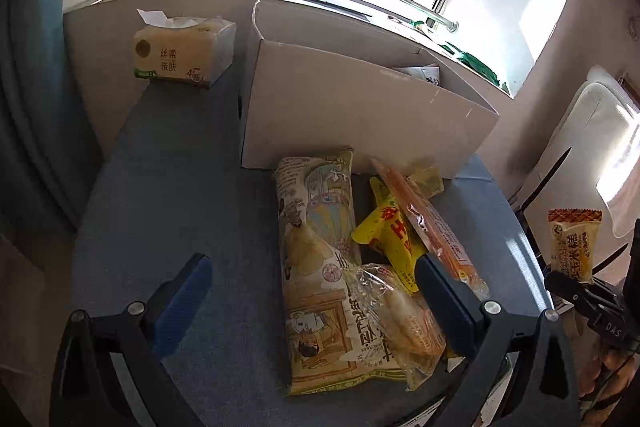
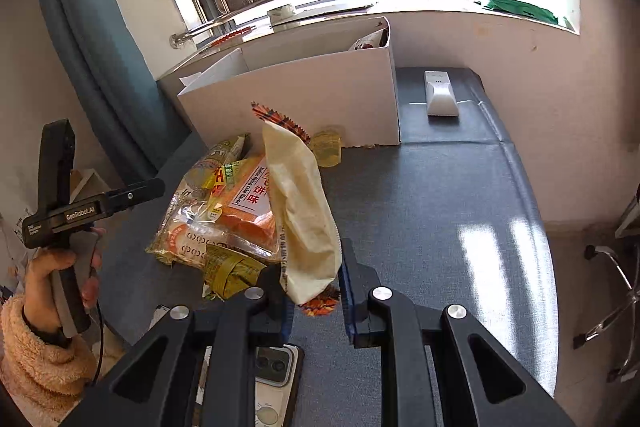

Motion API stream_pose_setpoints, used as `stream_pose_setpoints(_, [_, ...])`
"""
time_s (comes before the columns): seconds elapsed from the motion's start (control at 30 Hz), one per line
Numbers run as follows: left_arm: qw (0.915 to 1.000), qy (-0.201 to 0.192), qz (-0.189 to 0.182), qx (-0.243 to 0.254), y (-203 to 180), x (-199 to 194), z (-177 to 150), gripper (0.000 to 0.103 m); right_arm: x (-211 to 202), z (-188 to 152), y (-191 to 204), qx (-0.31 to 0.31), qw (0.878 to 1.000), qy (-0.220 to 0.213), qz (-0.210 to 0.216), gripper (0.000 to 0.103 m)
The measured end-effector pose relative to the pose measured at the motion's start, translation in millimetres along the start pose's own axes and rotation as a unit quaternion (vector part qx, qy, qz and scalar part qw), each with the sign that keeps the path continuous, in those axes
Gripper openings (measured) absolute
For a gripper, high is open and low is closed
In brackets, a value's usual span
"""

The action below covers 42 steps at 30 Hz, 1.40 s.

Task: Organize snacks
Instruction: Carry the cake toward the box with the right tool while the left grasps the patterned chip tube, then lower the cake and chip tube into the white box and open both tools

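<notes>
A pile of snack packs lies on the grey-blue table in front of a white cardboard box (image 1: 360,107): a long illustrated bag (image 1: 316,251), a yellow pack (image 1: 390,231), an orange pack (image 1: 432,223) and a clear bag of buns (image 1: 404,323). My left gripper (image 1: 316,287) is open, hovering over the pile. My right gripper (image 2: 310,279) is shut on a cream snack packet with orange zigzag ends (image 2: 300,211), held upright above the table beside the pile (image 2: 224,211). That packet also shows at the right edge of the left wrist view (image 1: 573,247). The box (image 2: 296,103) stands behind.
A tissue pack (image 1: 184,51) stands at the table's back left. A white device (image 2: 439,95) lies right of the box. A phone (image 2: 276,367) lies under my right gripper. A windowsill with metal bars runs behind. A chair base (image 2: 616,303) is at the right.
</notes>
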<state>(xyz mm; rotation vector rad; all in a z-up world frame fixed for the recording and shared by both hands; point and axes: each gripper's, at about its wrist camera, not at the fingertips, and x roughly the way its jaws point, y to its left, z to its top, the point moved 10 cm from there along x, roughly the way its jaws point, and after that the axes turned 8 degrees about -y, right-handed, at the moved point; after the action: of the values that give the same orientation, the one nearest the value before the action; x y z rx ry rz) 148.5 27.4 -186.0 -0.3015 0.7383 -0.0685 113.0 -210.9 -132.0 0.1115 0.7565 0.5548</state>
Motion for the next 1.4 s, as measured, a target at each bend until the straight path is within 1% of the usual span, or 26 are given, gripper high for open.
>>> stream_pose_setpoints(0.03, [0.9999, 0.015, 0.002, -0.006, 3, 11, 0, 0.103, -3, -4, 0, 0.008, 1.0, -0.001, 0.002, 0.02])
stream_pose_setpoints(0.1, [0.9984, 0.052, 0.018, -0.014, 11, 35, -5, 0.102, -5, -12, 0, 0.016, 1.0, 0.002, 0.01, 0.02])
stream_pose_setpoints(0.13, [0.9977, 0.061, 0.025, -0.01, 13, 44, -6, 0.103, -5, -16, 0, 0.016, 1.0, 0.006, 0.009, 0.02])
stream_pose_setpoints(0.17, [0.9976, 0.063, 0.029, 0.004, 12, 50, -5, 0.102, -4, -18, -1, 0.015, 1.0, 0.008, 0.006, 0.02])
stream_pose_setpoints(0.2, [0.9968, 0.063, 0.037, 0.034, 9, 55, -5, 0.099, -4, -20, -2, 0.013, 1.0, 0.01, 0.003, 0.02])
stream_pose_setpoints(0.23, [0.9952, 0.061, 0.044, 0.062, 4, 58, -5, 0.089, -4, -20, -3, 0.013, 1.0, 0.01, 0.003, 0.02])
stream_pose_setpoints(0.27, [0.9932, 0.06, 0.051, 0.086, -1, 60, -5, 0.082, -3, -21, -4, 0.018, 1.0, 0.01, 0.005, 0.02])
stream_pose_setpoints(0.3, [0.9911, 0.059, 0.057, 0.105, -6, 60, -6, 0.061, -1, -22, -3, 0.021, 1.0, 0.012, 0.009, 0.02])
stream_pose_setpoints(0.33, [0.9899, 0.062, 0.056, 0.115, -9, 60, -7, 0.049, 0, -22, -3, 0.021, 1.0, 0.014, 0.01, 0.02])
stream_pose_setpoints(0.4, [0.9903, 0.061, 0.038, 0.119, -15, 55, -9, 0.039, 2, -23, 1, 0.016, 1.0, 0.015, 0.009, 0.02])
stream_pose_setpoints(0.43, [0.9912, 0.054, 0.035, 0.116, -14, 51, -7, 0.035, 3, -24, 4, 0.012, 1.0, 0.015, 0.013, 0.02])
stream_pose_setpoints(0.53, [0.9923, 0.034, 0.045, 0.111, -1, 35, -4, 0.033, 4, -24, 13, 0.0, 1.0, 0.014, 0.019, 0.02])
stream_pose_setpoints(0.67, [0.9948, 0.003, 0.039, 0.094, 16, 6, 8, 0.032, 10, -18, 20, 0.006, 0.999, 0.012, 0.033, 0.02])
stream_pose_setpoints(0.73, [0.9947, -0.018, 0.035, 0.094, 18, -12, 18, 0.032, 12, -11, 25, 0.016, 0.999, 0.006, 0.045, 0.02])
stream_pose_setpoints(0.83, [0.9924, -0.056, 0.029, 0.105, 8, -40, 39, 0.032, 15, 3, 33, 0.011, 0.998, -0.003, 0.054, 0.02])
stream_pose_setpoints(0.97, [0.9911, -0.09, -0.005, 0.098, -9, -57, 78, 0.032, 20, 39, 43, -0.007, 0.998, -0.022, 0.064, 0.02])
stream_pose_setpoints(1.07, [0.9895, -0.111, -0.023, 0.089, -24, -57, 116, 0.032, 31, 76, 45, -0.01, 0.997, -0.034, 0.07, 0.02])
stream_pose_setpoints(1.13, [0.9887, -0.119, -0.044, 0.081, -36, -50, 145, 0.032, 42, 105, 46, -0.008, 0.996, -0.04, 0.073, 0.02])
stream_pose_setpoints(1.17, [0.9884, -0.12, -0.05, 0.078, -42, -45, 160, 0.032, 48, 121, 44, -0.005, 0.997, -0.043, 0.065, 0.02])
stream_pose_setpoints(1.2, [0.9882, -0.122, -0.053, 0.077, -47, -37, 175, 0.032, 54, 138, 43, -0.003, 0.997, -0.045, 0.059, 0.02])
stream_pose_setpoints(1.27, [0.989, -0.118, -0.045, 0.077, -50, -18, 204, 0.032, 70, 169, 42, 0.004, 0.997, -0.05, 0.059, 0.02])
stream_pose_setpoints(1.3, [0.9889, -0.12, -0.041, 0.078, -52, -7, 217, 0.032, 80, 182, 39, 0.007, 0.997, -0.049, 0.052, 0.02])
stream_pose_setpoints(1.4, [0.9896, -0.111, -0.04, 0.082, -53, 30, 246, 0.033, 114, 212, 33, 0.016, 0.999, -0.036, 0.035, 0.02])
